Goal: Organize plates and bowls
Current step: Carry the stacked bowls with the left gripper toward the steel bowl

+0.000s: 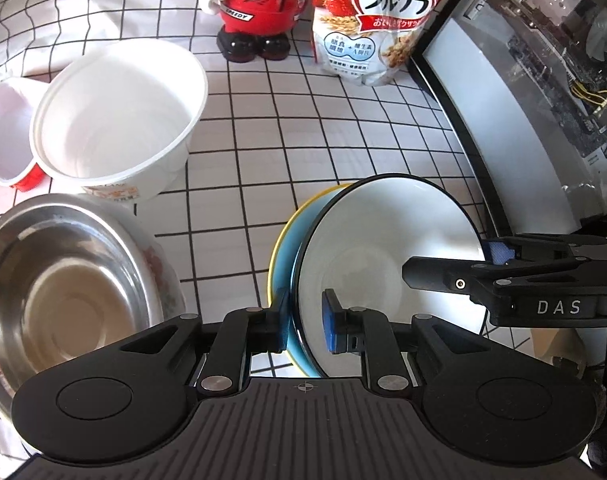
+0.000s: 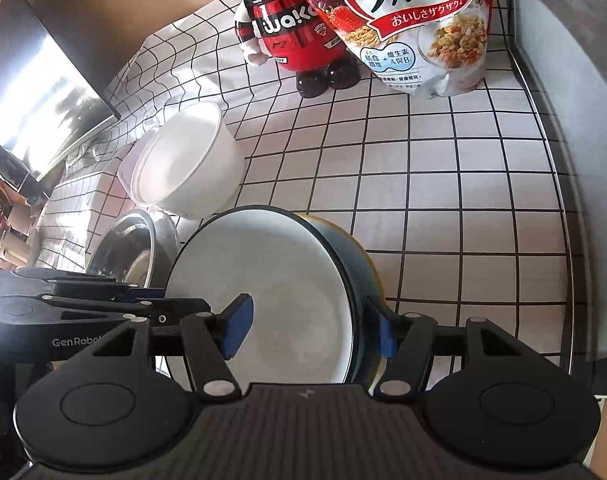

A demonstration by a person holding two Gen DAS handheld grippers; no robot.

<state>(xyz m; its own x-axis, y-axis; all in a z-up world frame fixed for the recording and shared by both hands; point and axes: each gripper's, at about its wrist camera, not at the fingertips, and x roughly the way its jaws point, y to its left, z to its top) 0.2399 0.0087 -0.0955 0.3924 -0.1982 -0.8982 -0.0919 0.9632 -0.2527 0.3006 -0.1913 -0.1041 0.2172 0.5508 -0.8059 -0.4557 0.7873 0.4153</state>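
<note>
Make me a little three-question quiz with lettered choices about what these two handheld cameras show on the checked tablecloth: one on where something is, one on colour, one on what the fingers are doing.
1. Where is the round stainless-steel bowl in the left camera's view?
A. Left of the held dishes
B. Behind the cereal bag
C. Inside the white tub

2. What colour is the rim of the dish stacked behind the black-rimmed white plate?
A. Red
B. Yellow
C. Green

3. What is the left gripper doing?
A. Hanging away from every dish
B. Its fingers straddle the stacked dishes' edge
C. Gripping the red toy figure

Answers: 1 A, the steel bowl fills the lower left. 2 B, the blue dish with a yellow rim peeks out behind. 3 B, one blue pad sits on each side of the edge.
</note>
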